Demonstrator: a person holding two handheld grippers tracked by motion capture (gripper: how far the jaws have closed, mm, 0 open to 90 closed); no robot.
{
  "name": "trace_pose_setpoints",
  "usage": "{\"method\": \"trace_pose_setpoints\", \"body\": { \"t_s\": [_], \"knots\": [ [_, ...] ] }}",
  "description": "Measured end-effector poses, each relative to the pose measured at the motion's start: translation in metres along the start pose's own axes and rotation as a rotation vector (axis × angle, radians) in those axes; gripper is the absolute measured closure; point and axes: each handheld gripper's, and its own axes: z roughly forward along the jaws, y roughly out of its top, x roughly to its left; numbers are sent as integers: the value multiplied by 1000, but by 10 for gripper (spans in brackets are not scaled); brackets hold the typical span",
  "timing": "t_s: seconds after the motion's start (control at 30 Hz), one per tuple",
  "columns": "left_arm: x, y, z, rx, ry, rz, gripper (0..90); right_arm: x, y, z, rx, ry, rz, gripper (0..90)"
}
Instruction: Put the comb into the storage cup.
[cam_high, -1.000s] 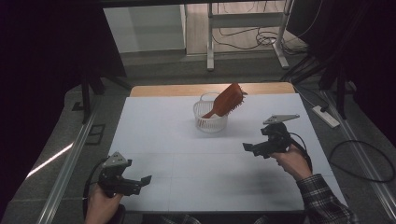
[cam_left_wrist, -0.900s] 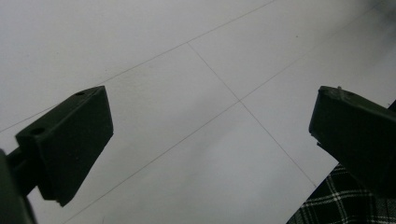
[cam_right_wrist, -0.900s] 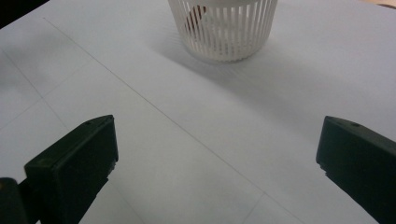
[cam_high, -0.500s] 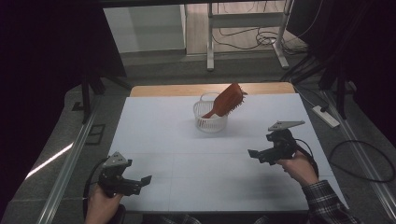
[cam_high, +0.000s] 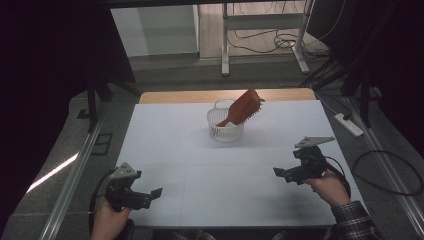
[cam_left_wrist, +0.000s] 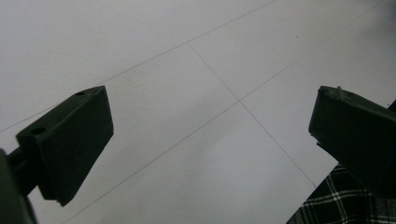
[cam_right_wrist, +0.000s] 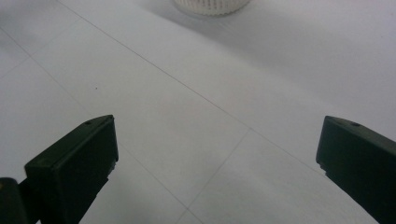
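An orange-brown hairbrush (cam_high: 243, 107) stands tilted in a small white mesh basket (cam_high: 225, 125) at the far middle of the white table (cam_high: 200, 150); the basket's base (cam_right_wrist: 212, 5) shows at the top of the right gripper view. My left gripper (cam_high: 154, 194) rests near the table's front left corner, its jaws wide apart with only bare tabletop between them (cam_left_wrist: 210, 140). My right gripper (cam_high: 280, 172) hovers over the right side of the table, well in front of the basket, jaws also wide apart and holding nothing (cam_right_wrist: 217, 154).
Dark curtains flank the table on both sides. A power strip (cam_high: 348, 125) and cables (cam_high: 385, 170) lie on the floor to the right. A metal frame's legs (cam_high: 225, 45) stand beyond the table's far wooden edge (cam_high: 200, 95). A plaid sleeve (cam_left_wrist: 345, 200) shows beside the left gripper.
My right gripper has drawn back toward the front right of the table, away from the basket. The left gripper and the hairbrush have stayed put.
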Motion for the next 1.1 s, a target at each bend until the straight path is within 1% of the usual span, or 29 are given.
{"method": "trace_pose_setpoints", "body": {
  "t_s": [0.23,0.37,0.47,0.67,0.87,1.1],
  "knots": [
    [0,0,0,0,-1,1,7,-3,-10,-9,0,-19,5,0],
    [1,0,0,1,-3,0,7,-4,-16,-14,-8,-34,17,0],
    [1,0,0,1,-3,0,7,-6,-20,-19,-17,-43,38,0],
    [0,0,0,0,-2,0,7,-7,-27,-26,-19,-60,52,0],
    [1,0,0,0,-2,0,7,-8,-33,-31,-10,-80,46,0],
    [0,1,0,0,-2,1,7,-9,-40,-38,-4,-106,55,0]
  ]
}}
